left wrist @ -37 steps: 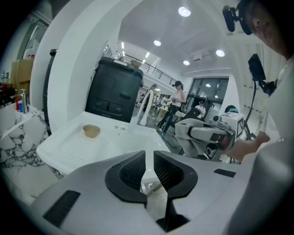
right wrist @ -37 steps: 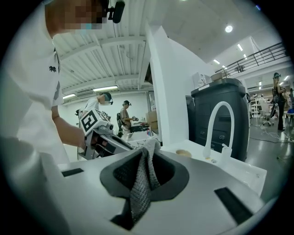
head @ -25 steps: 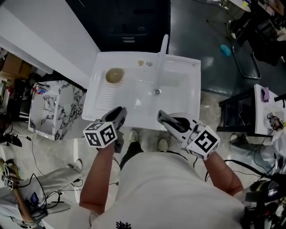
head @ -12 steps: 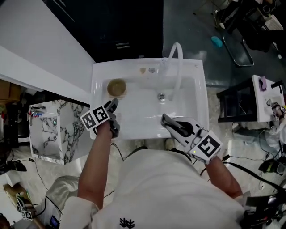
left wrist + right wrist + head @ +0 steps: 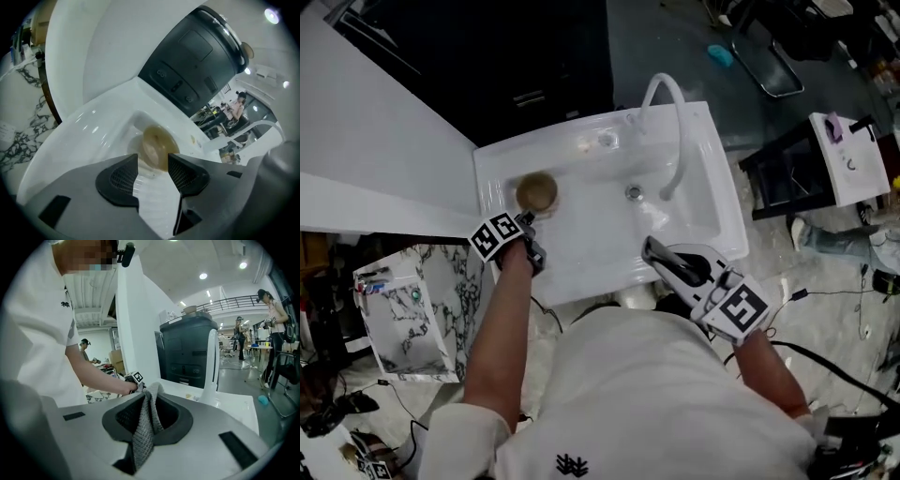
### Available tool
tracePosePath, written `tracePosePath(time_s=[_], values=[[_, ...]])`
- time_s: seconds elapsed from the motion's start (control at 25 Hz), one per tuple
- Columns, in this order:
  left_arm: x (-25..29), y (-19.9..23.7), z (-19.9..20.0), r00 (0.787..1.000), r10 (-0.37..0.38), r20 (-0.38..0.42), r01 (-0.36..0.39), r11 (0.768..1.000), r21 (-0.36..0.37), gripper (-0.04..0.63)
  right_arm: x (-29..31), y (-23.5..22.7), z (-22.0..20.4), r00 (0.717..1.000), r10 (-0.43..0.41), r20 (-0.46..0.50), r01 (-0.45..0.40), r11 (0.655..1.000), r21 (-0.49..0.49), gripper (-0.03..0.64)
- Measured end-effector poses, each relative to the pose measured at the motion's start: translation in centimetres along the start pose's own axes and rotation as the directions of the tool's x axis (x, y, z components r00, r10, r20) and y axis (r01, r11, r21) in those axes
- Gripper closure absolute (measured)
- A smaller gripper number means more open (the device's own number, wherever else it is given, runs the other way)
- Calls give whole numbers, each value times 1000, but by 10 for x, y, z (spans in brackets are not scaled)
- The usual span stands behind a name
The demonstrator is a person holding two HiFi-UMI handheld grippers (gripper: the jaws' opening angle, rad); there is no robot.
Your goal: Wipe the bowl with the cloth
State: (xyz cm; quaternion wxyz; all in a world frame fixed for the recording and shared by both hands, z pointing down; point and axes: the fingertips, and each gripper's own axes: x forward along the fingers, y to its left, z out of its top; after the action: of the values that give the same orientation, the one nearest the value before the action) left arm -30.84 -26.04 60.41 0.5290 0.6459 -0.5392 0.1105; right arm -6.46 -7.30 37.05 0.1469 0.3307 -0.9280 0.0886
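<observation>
A tan bowl (image 5: 536,191) sits on the ribbed left side of the white sink (image 5: 581,253). My left gripper (image 5: 528,225) hovers just short of it. In the left gripper view the bowl (image 5: 157,147) lies just beyond the fingertips; the jaws of the left gripper (image 5: 153,176) are opening with nothing between them. My right gripper (image 5: 658,255) is at the sink's front edge. In the right gripper view, the right gripper (image 5: 149,401) is shut on a grey knitted cloth (image 5: 146,427), which hangs down from the pads.
A curved white faucet (image 5: 670,122) rises at the sink's back, with the drain (image 5: 633,193) near the basin's middle. A marble-patterned box (image 5: 417,305) stands on the floor at left. A dark cabinet is behind the sink, and a white stand (image 5: 853,155) at right.
My left gripper has reached forward over the sink's left side up to the bowl. The right gripper has stayed near the front edge with the cloth.
</observation>
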Motion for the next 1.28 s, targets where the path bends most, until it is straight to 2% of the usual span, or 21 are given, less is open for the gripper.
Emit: tracePosePath(time_s=[0.2, 0.4, 0.48, 0.56, 0.72, 1.0, 1.28], values=[[22, 17, 0, 999, 24, -29, -25, 999, -47, 390, -4, 5, -4, 998, -58, -25, 58, 998, 16, 580], [34, 17, -2, 999, -1, -43, -3, 996, -92, 393, -7, 6, -3, 996, -83, -28, 84, 996, 18, 580], [36, 19, -4, 999, 11, -50, -16, 995, -101, 443, -8, 6, -3, 995, -90, -33, 91, 996, 22, 580], [36, 25, -4, 998, 48, -50, -52, 994, -93, 536, -9, 6, -3, 995, -93, -40, 94, 995, 27, 580], [35, 28, -4, 997, 69, -42, -73, 994, -82, 577, -13, 6, -7, 995, -91, -48, 92, 995, 24, 580], [14, 18, -17, 995, 85, -49, -87, 996, -36, 578, -19, 9, 0, 997, -65, -27, 65, 998, -1, 580], [-26, -18, -46, 993, 104, -57, -98, 989, 107, 578, -26, 14, 2, 1000, 10, -25, -11, 999, -48, 580]])
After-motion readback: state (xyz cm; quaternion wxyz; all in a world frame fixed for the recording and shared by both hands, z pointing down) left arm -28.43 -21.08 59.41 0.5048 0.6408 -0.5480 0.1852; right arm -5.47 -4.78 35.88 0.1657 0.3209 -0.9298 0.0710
